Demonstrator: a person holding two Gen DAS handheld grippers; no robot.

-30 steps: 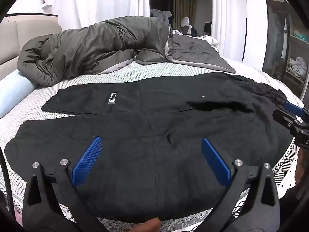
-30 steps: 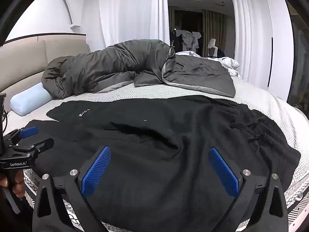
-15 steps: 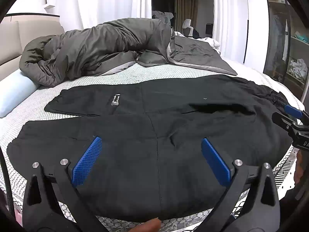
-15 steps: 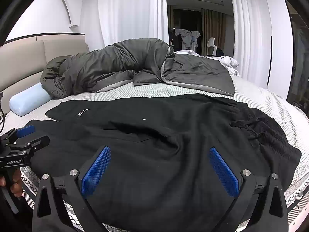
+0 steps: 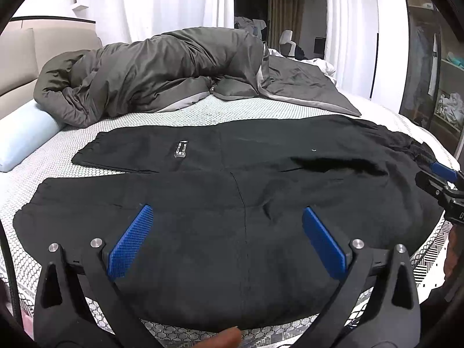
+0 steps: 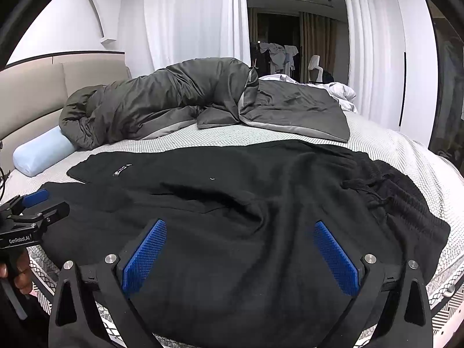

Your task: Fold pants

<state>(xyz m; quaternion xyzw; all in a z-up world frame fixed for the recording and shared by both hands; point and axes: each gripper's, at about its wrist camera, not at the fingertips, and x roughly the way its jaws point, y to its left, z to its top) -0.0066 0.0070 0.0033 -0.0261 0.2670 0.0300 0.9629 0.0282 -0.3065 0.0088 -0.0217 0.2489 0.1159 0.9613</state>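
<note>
Black pants (image 5: 237, 191) lie spread flat across the near part of the bed, legs to the left, waistband with drawstring (image 6: 385, 185) to the right. A small label (image 5: 180, 148) shows on the far leg. My left gripper (image 5: 226, 240) is open and empty, hovering over the near leg. My right gripper (image 6: 240, 249) is open and empty over the seat and waist area. The right gripper also shows at the right edge of the left wrist view (image 5: 443, 185); the left gripper shows at the left edge of the right wrist view (image 6: 32, 208).
A crumpled grey duvet (image 5: 162, 69) lies across the far half of the bed. A light blue bolster pillow (image 5: 20, 136) lies at the left by the beige headboard (image 6: 32, 92). The mattress edge (image 5: 429, 249) runs just below the pants. White curtains hang behind.
Both grippers have drawn back and up slightly; the pants appear a little further away. Both stay open and the pants have not moved.
</note>
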